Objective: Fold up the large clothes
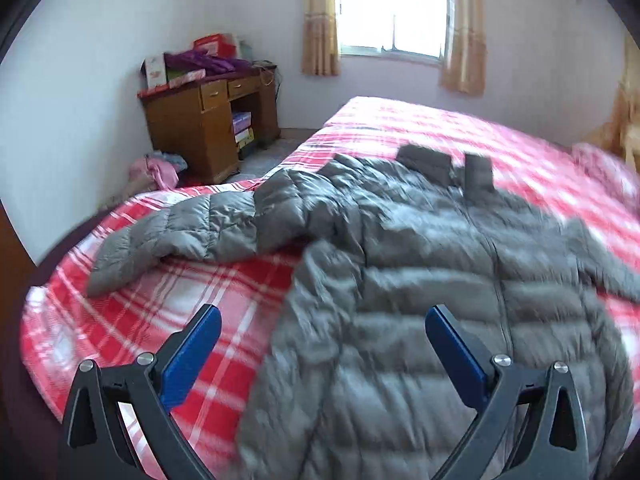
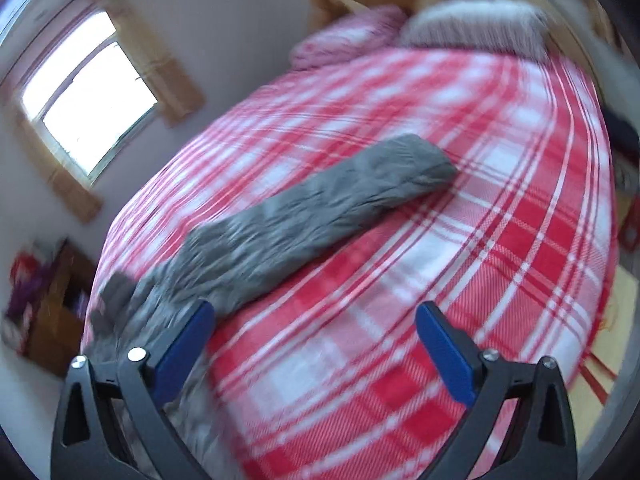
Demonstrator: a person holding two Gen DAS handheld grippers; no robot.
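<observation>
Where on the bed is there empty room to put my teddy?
The bare plaid bed right of the grey jacket's outstretched sleeve, toward the pillows, is free. So is the patch between the other sleeve and the near edge. The middle is crowded by the jacket.

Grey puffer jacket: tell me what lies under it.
The grey puffer jacket lies spread on the red plaid bedspread, which shows all around it. Whatever sits beneath the jacket's body is covered.

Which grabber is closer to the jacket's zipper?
Left. The left gripper hovers open above the jacket's front, its zipper just ahead. The right gripper faces the outstretched sleeve; no zipper shows.
</observation>
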